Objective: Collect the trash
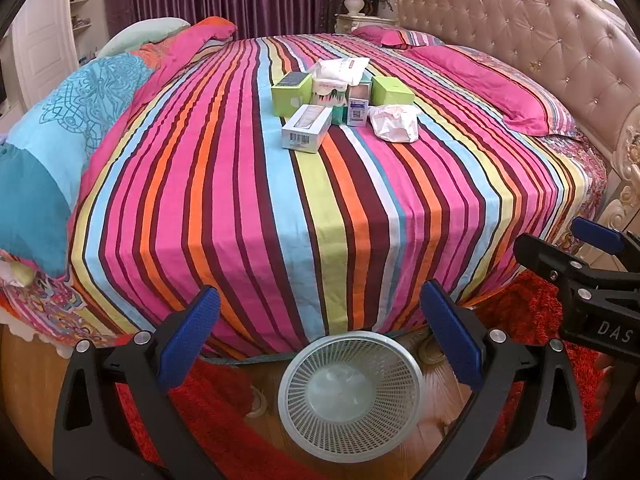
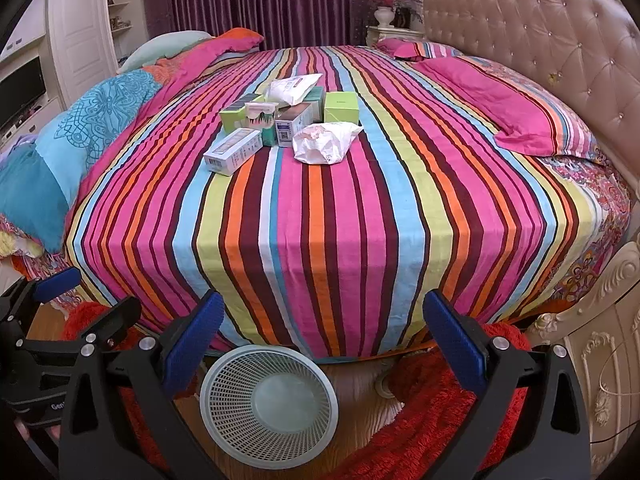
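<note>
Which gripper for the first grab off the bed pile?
Probably left: the white box, nearest item, lies almost dead ahead of its open fingers. From the right gripper it sits off to the left.

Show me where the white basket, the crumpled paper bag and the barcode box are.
white basket (image 1: 352, 396), left wrist view, on its pale bottom.
crumpled paper bag (image 2: 324, 142), right wrist view, on its wrinkled middle.
barcode box (image 1: 306, 130), left wrist view, on its top face.

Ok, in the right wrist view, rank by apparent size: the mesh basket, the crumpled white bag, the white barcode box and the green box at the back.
1. Mesh basket, largest, though it sits nearest the camera.
2. Crumpled white bag.
3. White barcode box, close to the bag, so that order is unsure.
4. Green box, smallest, and farthest away.
</note>
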The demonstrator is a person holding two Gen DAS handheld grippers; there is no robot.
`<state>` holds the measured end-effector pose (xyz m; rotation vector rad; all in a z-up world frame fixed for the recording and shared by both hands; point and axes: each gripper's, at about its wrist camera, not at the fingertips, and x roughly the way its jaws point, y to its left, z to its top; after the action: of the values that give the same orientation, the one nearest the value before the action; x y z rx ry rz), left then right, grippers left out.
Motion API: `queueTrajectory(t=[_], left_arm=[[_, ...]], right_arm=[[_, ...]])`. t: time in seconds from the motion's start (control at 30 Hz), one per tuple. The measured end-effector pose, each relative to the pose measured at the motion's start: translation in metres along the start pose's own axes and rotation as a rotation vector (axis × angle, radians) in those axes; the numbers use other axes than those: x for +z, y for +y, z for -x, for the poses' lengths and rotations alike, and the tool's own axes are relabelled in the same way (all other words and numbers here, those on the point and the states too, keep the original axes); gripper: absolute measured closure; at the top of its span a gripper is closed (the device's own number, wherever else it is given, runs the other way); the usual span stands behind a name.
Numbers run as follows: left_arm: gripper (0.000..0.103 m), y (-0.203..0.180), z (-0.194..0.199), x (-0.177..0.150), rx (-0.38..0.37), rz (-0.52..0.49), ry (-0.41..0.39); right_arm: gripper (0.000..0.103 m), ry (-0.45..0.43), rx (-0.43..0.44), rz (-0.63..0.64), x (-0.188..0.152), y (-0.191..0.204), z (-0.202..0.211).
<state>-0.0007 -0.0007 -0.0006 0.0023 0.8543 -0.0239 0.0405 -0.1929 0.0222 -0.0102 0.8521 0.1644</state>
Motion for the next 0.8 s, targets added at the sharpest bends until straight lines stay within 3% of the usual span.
queueTrajectory(t=[0.8], left_arm=[[0.006,-0.0020,0.0002,0.0012,0.002,-0.001,0.004]], right_arm=[[0.008,0.015,0.003,-0.005,-0.0008,-0.0011,-0.0009]])
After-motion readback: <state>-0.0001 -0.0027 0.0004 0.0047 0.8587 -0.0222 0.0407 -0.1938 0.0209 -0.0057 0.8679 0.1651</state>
